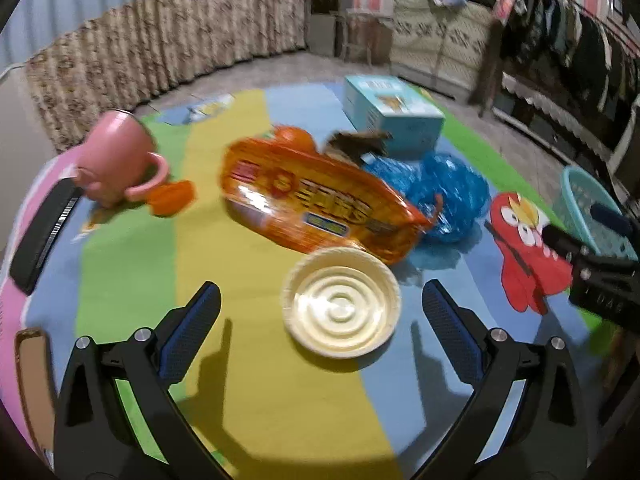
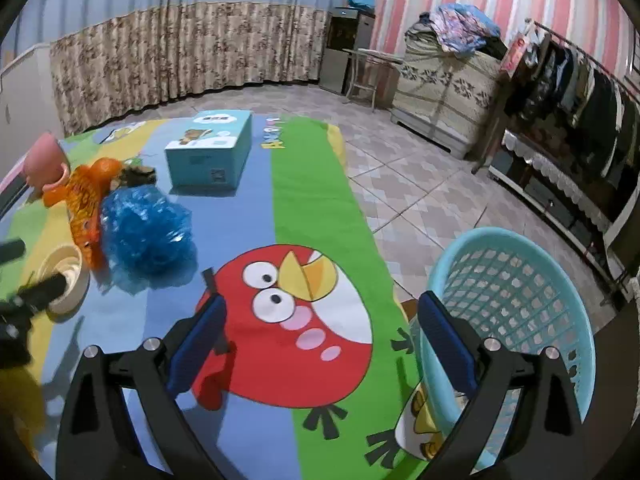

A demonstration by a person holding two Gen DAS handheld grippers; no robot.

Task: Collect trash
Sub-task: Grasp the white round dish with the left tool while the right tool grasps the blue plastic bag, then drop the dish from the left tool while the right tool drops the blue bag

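My left gripper [image 1: 320, 300] is open and empty above the colourful tablecloth [image 1: 248, 380], with a cream paper bowl [image 1: 341, 307] between its fingers. Behind the bowl lie an orange snack wrapper [image 1: 316, 196], a crumpled blue plastic bag [image 1: 440, 196], a brown scrap [image 1: 356, 142] and an orange lid [image 1: 172, 198]. My right gripper [image 2: 320, 312] is open and empty over the red bird print [image 2: 288, 332]. A light blue mesh basket [image 2: 516, 308] stands just past the table's right edge, beside the right finger. The bowl [image 2: 64, 280], wrapper [image 2: 86, 204] and blue bag [image 2: 148, 232] show at left.
A pink mug [image 1: 116, 156] and a black remote [image 1: 44, 236] sit at the table's left. A light blue box [image 1: 392, 112] stands at the back. A brown object [image 1: 34, 380] lies at the near left edge. Tiled floor [image 2: 420, 184] lies to the right.
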